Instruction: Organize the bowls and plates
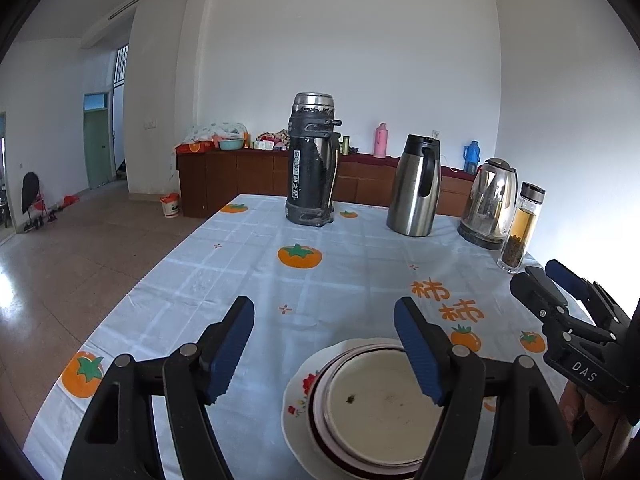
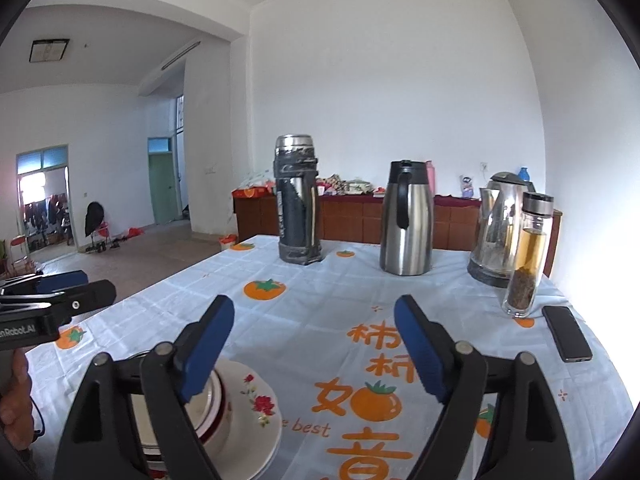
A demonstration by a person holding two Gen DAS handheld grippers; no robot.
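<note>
A: Where does the crockery stand?

B: A bowl (image 1: 380,404) sits nested in a red-rimmed dish, and both rest on the flowered plate (image 1: 298,390) at the near edge of the table (image 1: 224,264). The stack looks finished.

A: And the tools?

B: The left gripper (image 1: 324,344) has its jaws spread wide with nothing between them; its right pad hangs over the bowl's rim without pressing on it. The right gripper (image 2: 314,344) is likewise released and empty, the stack just to its left, under its left finger.

A: So what makes a clean finish?

B: Probably lifting both straight up and away, so no pad clips the rim and skews the pile. The right one should also mind the tea bottle (image 2: 526,256) and the phone (image 2: 566,332) beyond it.
</note>
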